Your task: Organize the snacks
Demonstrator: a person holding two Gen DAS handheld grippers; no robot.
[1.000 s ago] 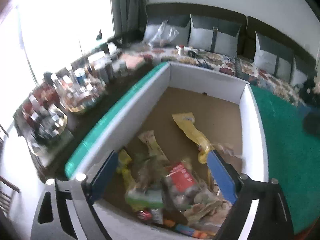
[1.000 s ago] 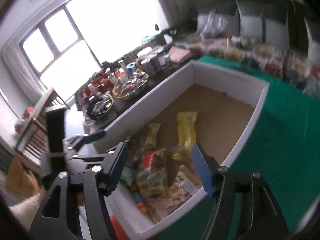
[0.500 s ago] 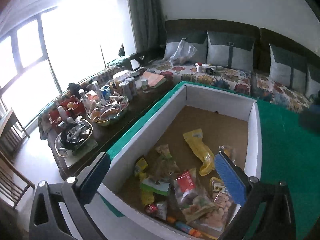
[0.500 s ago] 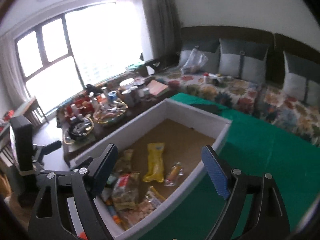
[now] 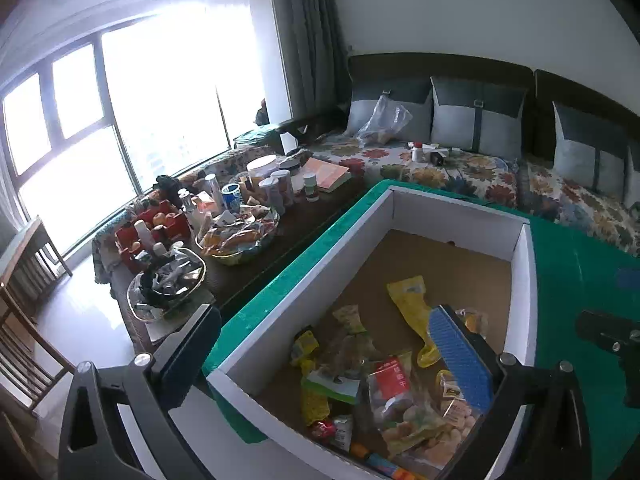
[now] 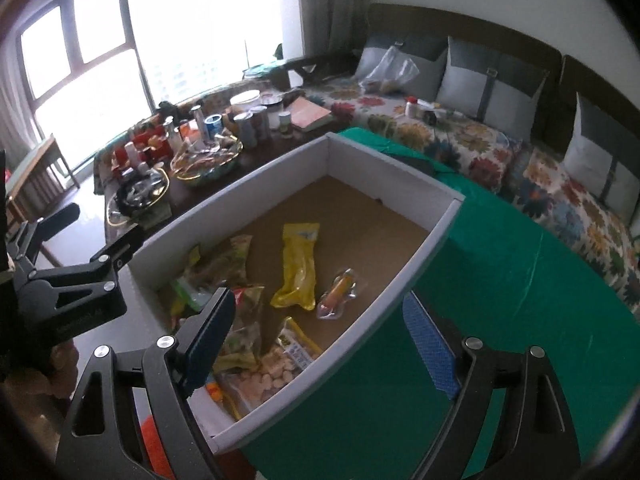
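Both the left gripper [image 5: 324, 350] and the right gripper [image 6: 318, 340] hang with jaws released, gripping nothing. Below them the snack packets [image 5: 384, 384] lie heaped in the near end of the white box [image 6: 424, 256] on the green desk [image 6: 520, 280].

Ahead of your hand-held gripper, a floral sofa [image 5: 460, 168] with grey cushions [image 5: 476, 112] lines the white wall [image 5: 460, 8]. To its left, bright windows [image 5: 132, 112] wash out beside grey curtains [image 5: 308, 40].
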